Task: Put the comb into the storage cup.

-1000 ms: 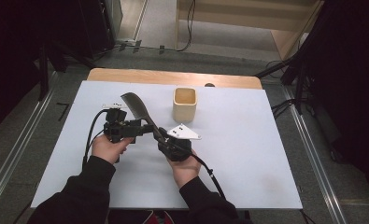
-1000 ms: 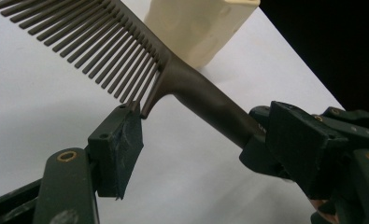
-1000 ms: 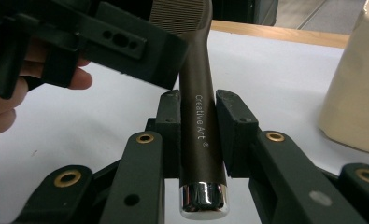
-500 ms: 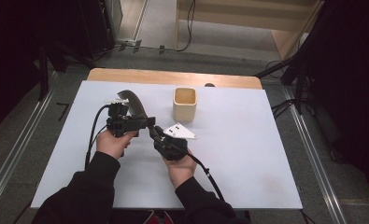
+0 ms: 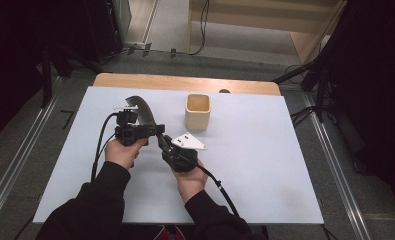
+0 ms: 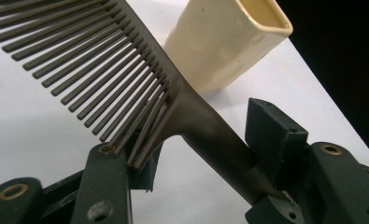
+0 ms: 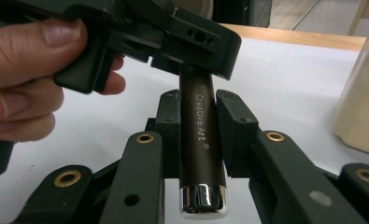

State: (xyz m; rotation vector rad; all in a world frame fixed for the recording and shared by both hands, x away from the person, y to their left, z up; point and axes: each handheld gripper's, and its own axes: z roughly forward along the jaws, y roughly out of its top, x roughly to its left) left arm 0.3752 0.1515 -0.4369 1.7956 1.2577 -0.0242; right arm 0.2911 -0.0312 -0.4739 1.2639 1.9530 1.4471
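Observation:
A dark brown wide-toothed comb [image 5: 139,107] is held off the white table between both grippers. My right gripper [image 5: 164,146] is shut on its handle [image 7: 198,140], which reads "Creative Art" and ends in a silver cap [image 7: 203,201]. My left gripper [image 6: 191,137] has just been closing. One pad now rests against the lowest teeth [image 6: 126,70] and the other against the comb's neck. From above, the left gripper [image 5: 152,131] sits just left of the right one. A cream cup [image 5: 198,111] stands upright behind them.
The white table top [image 5: 265,165] has a wooden strip [image 5: 185,82] along its far edge. The cup [image 6: 224,42] is close beyond the comb's teeth. Black cables trail from both grippers toward the person.
The left gripper's jaws have narrowed around the comb at the base of its teeth. Both hands have stayed almost where they were, the right still holding the handle.

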